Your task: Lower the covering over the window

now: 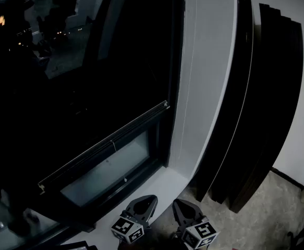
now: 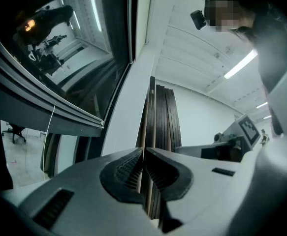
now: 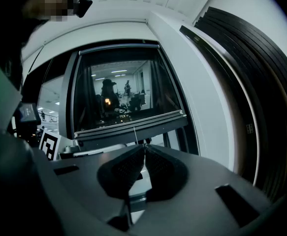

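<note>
The dark window covering [image 1: 63, 77] hangs over most of the window. Its bottom rail [image 1: 105, 139] stands a little above the sill, with a pale strip of bare glass [image 1: 107, 171] under it. A thin pull cord [image 1: 113, 146] hangs from the rail. The same rail [image 2: 49, 117] and cord [image 2: 51, 127] appear at the left of the left gripper view, and the rail [image 3: 131, 124] lies straight ahead in the right gripper view. My left gripper [image 1: 149, 198] and right gripper [image 1: 179, 202] sit side by side below the sill, both shut and empty. Their jaws [image 2: 144, 151] [image 3: 144, 147] meet with nothing between them.
A white sill [image 1: 162, 184] and a white pillar [image 1: 204, 87] frame the window's right side. Several dark long boards [image 1: 256, 113] lean against the wall to the right, seen also in the gripper views [image 2: 160, 117] [image 3: 251, 82]. Grey floor [image 1: 266, 212] lies below them.
</note>
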A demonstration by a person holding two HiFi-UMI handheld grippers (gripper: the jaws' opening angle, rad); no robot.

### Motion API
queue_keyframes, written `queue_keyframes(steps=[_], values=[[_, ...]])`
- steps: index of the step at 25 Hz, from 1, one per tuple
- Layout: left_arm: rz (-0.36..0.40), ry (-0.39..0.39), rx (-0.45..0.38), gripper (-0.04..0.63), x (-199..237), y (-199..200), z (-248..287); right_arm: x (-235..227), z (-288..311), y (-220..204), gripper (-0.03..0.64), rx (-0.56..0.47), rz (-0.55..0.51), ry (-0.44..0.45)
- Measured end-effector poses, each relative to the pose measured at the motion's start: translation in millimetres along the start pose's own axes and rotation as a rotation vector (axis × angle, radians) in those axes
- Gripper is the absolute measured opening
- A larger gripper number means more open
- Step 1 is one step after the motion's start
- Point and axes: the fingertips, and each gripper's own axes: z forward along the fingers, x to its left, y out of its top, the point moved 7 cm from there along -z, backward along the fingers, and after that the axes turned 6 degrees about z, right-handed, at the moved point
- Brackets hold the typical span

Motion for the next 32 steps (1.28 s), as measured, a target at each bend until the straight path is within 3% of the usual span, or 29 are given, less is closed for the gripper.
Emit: queue_keyframes(steps=[10, 27, 32], values=[[-0.010, 0.055, -0.001, 0.005, 52.8, -2.4, 54.2, -81.4, 84.6, 46.4, 0.015, -0.035, -0.096, -0.030], [0.016, 0.200, -0.027, 0.005, 131.1, 6.1, 191.9, -247.8, 281.5, 185.9, 0.017, -0.086, -0.246, -0.013], [-0.045, 0.266, 0.045, 0.005, 134.3, 21.3, 205.2, -273.1, 331.8, 215.5, 0.049, -0.115, -0.247, -0.037]])
